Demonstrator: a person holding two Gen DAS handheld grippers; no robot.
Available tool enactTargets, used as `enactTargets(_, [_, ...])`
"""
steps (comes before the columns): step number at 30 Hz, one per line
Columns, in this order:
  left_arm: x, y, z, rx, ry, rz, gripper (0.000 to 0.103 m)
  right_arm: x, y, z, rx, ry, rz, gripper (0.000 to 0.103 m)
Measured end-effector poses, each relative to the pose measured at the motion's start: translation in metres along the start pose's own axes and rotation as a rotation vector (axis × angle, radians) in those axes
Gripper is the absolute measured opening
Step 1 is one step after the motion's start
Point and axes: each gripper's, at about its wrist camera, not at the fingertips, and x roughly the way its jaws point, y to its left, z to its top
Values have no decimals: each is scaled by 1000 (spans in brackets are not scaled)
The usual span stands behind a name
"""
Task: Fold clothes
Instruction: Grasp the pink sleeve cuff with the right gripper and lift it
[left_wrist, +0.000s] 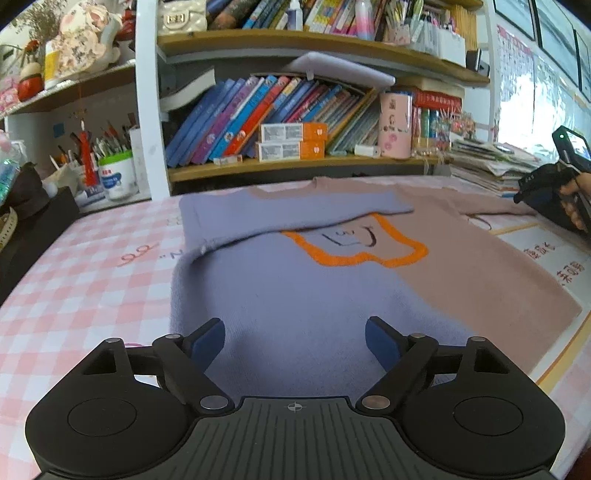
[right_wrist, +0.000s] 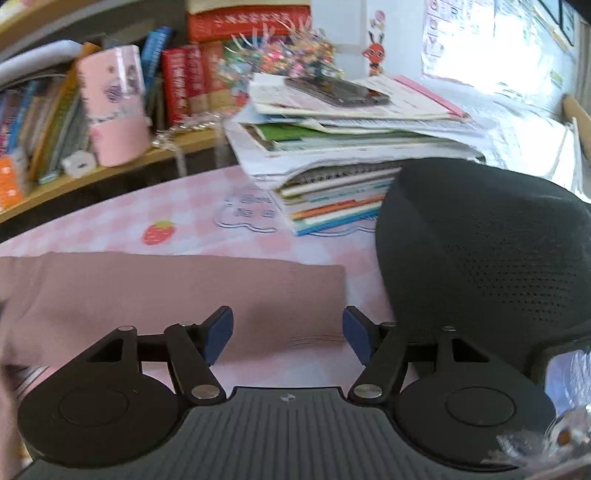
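- Left gripper (left_wrist: 295, 341) sits low with its blue pads spread wide apart, nothing between them, poised over the near hem of the sweater (left_wrist: 295, 295).
- Just beyond it, the sweater lies flat on the pink checked table (left_wrist: 85, 280), lilac on one half and dusty pink on the other, an orange outline across the chest.
- Past that outline, the lilac sleeve (left_wrist: 280, 214) is already folded in across the chest, so one fold looks done.
- Over to the right gripper (right_wrist: 288, 334): pads apart as well, gripping nothing, hovering at the cuff end of the pink sleeve (right_wrist: 177, 291).
- That sleeve lies stretched straight out from the sweater's body, not yet folded in.
- Beside the cuff, a black mesh cap (right_wrist: 480, 251) sits on the table, and behind it a stack of books and papers (right_wrist: 343, 155).
- My read: early going. The pink sleeve needs folding across, then the body folded up from the hem.
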Motion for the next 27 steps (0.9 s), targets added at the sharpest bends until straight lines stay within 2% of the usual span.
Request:
enactTargets(3, [3, -1, 0, 13, 24, -14, 87, 12, -3, -5, 33, 18, -11, 64])
enactTargets(6, [5, -6, 0, 44, 41, -12, 87, 14, -7, -8, 65, -7, -9, 66])
enactTargets(8, [6, -9, 0, 64, 45, -4, 87, 17, -7, -7, 60, -13, -10, 63])
enactTargets(11, [7, -10, 0, 72, 55, 4, 88, 18, -6, -7, 40, -28, 18, 46])
enactTargets(12, [7, -10, 0, 71, 58, 4, 88, 18, -5, -7, 34, -32, 31, 35])
enactTargets(15, [9, -9, 0, 66, 69, 4, 89, 18, -3, -6, 38, -37, 80, 11])
enactTargets(17, [10, -8, 0, 57, 73, 3, 90, 18, -2, -6, 55, -41, 102, 10])
enactTargets(20, [10, -6, 1, 46, 79, 1, 91, 3, -2, -3, 123, -95, 196, 9])
enactTargets(22, [10, -8, 0, 50, 77, 5, 91, -17, 9, 4, 125, -142, 265, 9])
enactTargets(27, [9, -10, 0, 63, 68, 12, 91, -82, 75, 25, 10, -264, 466, 9])
